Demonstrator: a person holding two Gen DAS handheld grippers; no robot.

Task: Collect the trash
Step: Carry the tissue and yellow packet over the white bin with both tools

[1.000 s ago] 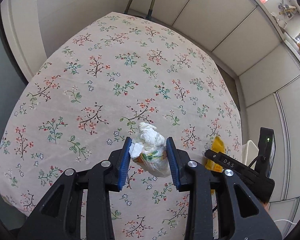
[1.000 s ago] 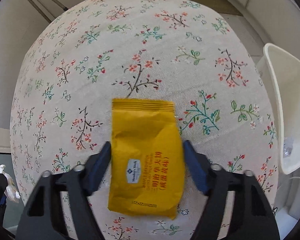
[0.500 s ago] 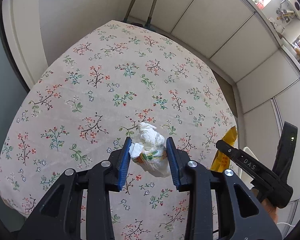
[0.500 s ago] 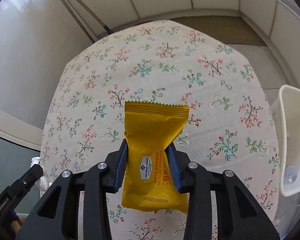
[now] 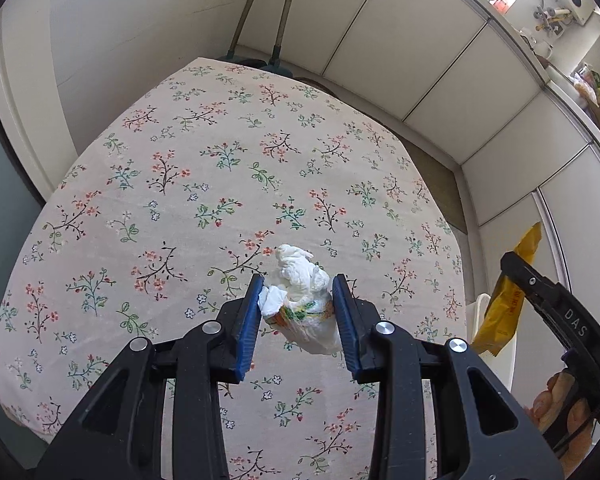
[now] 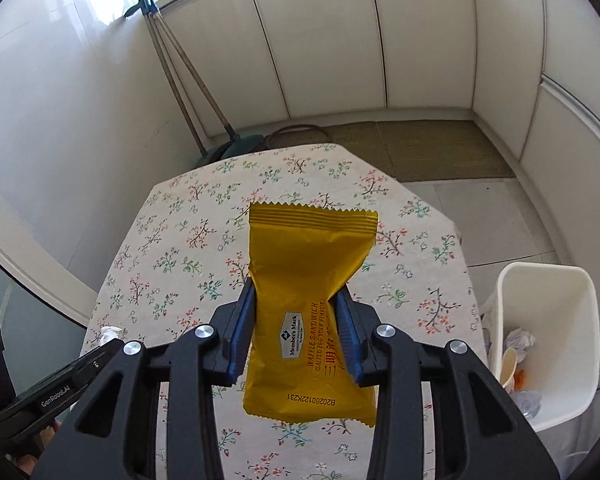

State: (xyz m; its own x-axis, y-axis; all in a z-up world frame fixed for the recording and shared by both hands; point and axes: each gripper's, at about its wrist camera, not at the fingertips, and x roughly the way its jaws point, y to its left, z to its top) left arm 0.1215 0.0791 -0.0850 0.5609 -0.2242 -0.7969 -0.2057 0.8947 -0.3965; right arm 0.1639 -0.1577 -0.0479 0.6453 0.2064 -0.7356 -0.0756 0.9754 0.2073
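My left gripper (image 5: 298,300) is shut on a crumpled white tissue wad (image 5: 302,300) with a printed scrap, held above the floral tablecloth (image 5: 180,200). My right gripper (image 6: 296,312) is shut on a yellow snack wrapper (image 6: 308,280), pinched at its middle and lifted well above the table. In the left wrist view the wrapper (image 5: 504,304) and the right gripper's black body (image 5: 556,308) show at the right edge. A white trash bin (image 6: 548,280) stands beside the table on the right, holding crumpled paper and other scraps.
White cabinet panels (image 6: 340,40) line the room behind the table. A broom and dustpan (image 6: 188,92) lean in the far corner. A brown mat (image 6: 420,144) lies on the floor beyond the table. A hand (image 5: 560,404) grips the right tool.
The right gripper closed on the yellow wrapper and lifted it high off the table, tilting up so the bin and room come into view. The left gripper rose slightly, still holding the tissue.
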